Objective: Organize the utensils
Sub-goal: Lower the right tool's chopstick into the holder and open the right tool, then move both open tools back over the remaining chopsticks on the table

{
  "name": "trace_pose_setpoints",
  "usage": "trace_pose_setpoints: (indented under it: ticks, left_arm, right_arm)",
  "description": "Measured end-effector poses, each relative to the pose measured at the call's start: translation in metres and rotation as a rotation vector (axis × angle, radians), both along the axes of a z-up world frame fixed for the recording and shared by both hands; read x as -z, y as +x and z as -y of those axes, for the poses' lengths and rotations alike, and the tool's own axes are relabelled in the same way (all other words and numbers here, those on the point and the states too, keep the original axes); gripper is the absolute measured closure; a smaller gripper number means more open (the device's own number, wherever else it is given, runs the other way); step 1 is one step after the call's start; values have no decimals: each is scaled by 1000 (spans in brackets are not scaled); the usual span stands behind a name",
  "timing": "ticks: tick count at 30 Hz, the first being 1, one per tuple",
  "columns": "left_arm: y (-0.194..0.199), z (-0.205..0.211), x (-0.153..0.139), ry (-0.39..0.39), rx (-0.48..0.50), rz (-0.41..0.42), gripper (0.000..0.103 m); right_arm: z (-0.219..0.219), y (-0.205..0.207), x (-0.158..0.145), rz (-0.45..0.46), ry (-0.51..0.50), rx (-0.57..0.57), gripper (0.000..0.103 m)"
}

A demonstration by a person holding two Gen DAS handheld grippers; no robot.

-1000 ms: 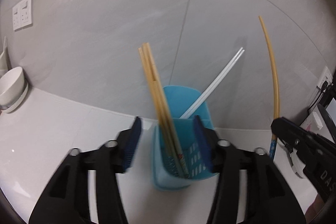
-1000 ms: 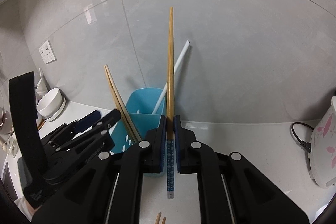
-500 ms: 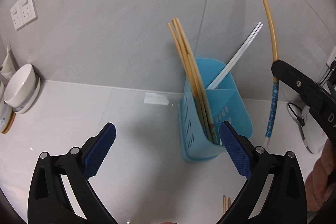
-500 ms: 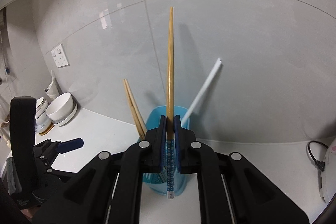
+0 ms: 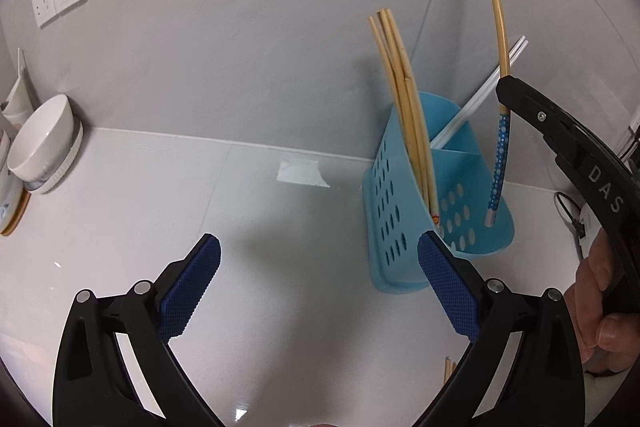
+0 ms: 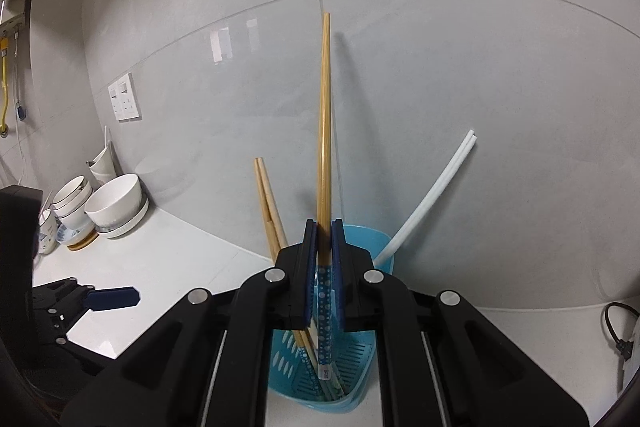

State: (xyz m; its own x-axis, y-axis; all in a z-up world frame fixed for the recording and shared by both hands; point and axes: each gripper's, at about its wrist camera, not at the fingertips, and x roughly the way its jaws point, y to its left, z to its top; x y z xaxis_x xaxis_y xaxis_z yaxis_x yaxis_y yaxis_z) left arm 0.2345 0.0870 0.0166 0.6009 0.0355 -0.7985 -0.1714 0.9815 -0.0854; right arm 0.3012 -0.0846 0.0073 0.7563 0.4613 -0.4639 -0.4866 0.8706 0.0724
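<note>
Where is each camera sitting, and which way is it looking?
Left wrist view: it rides on the left gripper, looking down at the white counter and the blue holder; its own two open fingers and a hand show.
Right wrist view: it rides on the right gripper, looking across at the grey wall; its fingers pinch a dotted chopstick.
Both views share the holder, the white chopsticks, the white bowl and each other's gripper.

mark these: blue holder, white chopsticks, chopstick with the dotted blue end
blue holder (image 5: 384,211): left wrist view, perforated side wall.
white chopsticks (image 6: 436,187): right wrist view, mid-shaft of the pair.
dotted-end chopstick (image 5: 498,163): left wrist view, blue dotted section below the right claw.
</note>
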Motion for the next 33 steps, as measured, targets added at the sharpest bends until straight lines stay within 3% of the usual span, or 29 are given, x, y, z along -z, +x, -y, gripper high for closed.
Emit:
trace_pose_setpoints:
  ticks: [16,23,25,27,30,33]
  left_arm:
    - [6,0,8,-3,-16,-13,6]
    - [8,1,8,0,-13,-14,6]
    - [7,3,5,1,-14,-10,6]
    - [4,4,2,-1,-16,-9,6]
    - [-3,6,-3,3,-10,-6,6]
    - [-11,12,-11,7,0,4,6]
  right_arm:
    - [-8,0,43,-36,-59,-14,96]
    - [-11,-2,48,-53,-85,-5,94]
    - [-9,-3,45,-71,-79,-2,84]
    - [-4,-8,40,-75,-77,9,66]
    - [8,-18,29,-88,-64,30,47]
    - [23,-27,19,-103,-60,60,33]
